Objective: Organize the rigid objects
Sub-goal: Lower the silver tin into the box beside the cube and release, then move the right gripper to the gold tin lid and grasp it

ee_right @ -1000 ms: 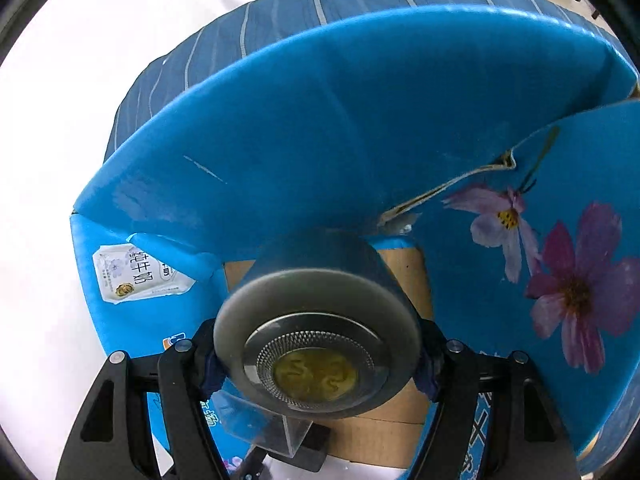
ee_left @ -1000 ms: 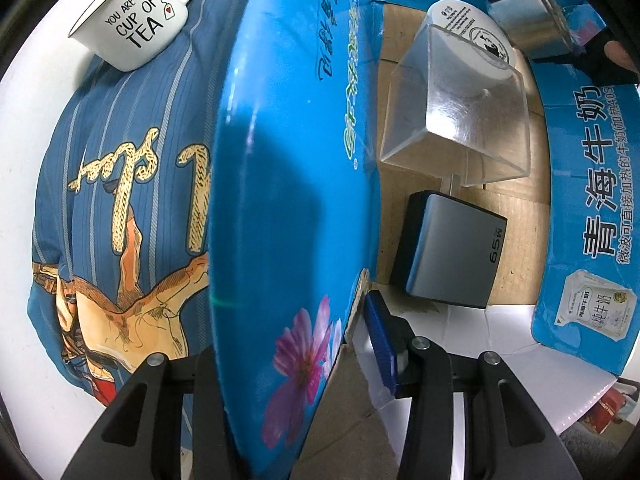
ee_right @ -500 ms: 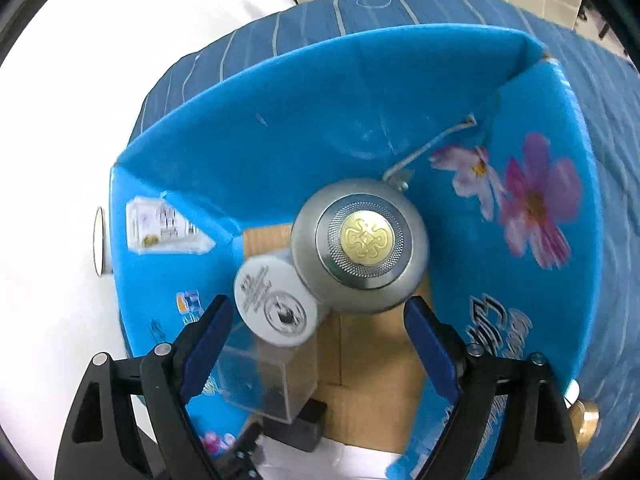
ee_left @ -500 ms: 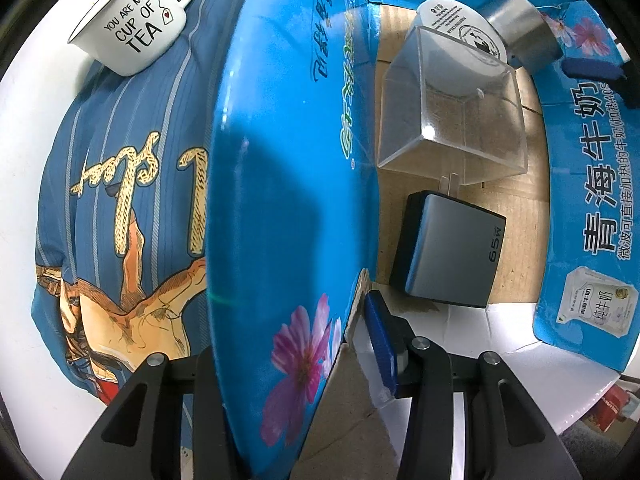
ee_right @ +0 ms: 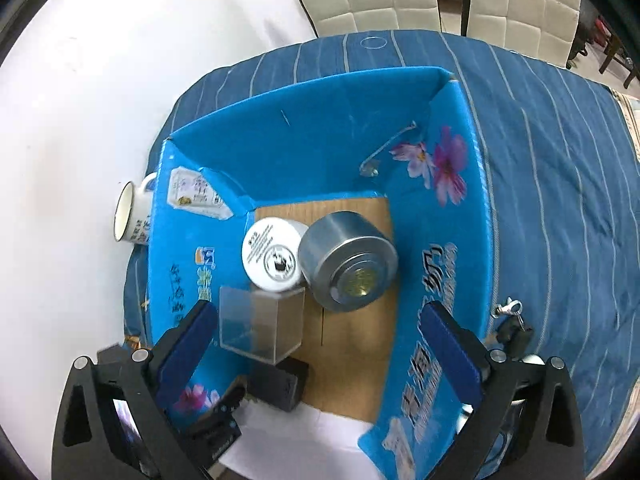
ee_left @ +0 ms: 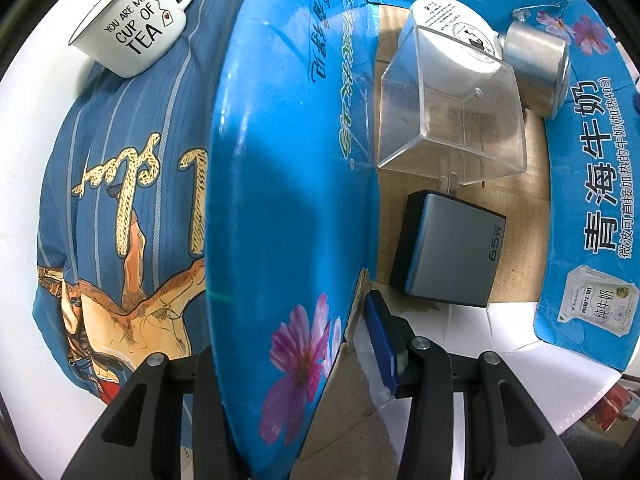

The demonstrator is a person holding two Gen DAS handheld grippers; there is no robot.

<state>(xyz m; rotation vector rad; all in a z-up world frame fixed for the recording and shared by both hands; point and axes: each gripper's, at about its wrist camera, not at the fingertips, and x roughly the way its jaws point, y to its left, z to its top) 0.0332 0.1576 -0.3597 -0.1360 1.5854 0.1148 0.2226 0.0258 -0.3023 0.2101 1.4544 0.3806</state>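
My right gripper [ee_right: 320, 352] has just been opening and now stands wide apart, empty, raised clear of the silver tin [ee_right: 348, 260] it clamped a second ago. The tin rests tilted on the blue carton's [ee_right: 304, 152] floor against the white jar [ee_right: 272, 256]; my left gripper [ee_left: 304, 344] clamps the carton's flap [ee_left: 288, 184].

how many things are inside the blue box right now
4: silver tin and white jar at the back, clear plastic box before the jar, grey charger nearest. Walls may hide more.
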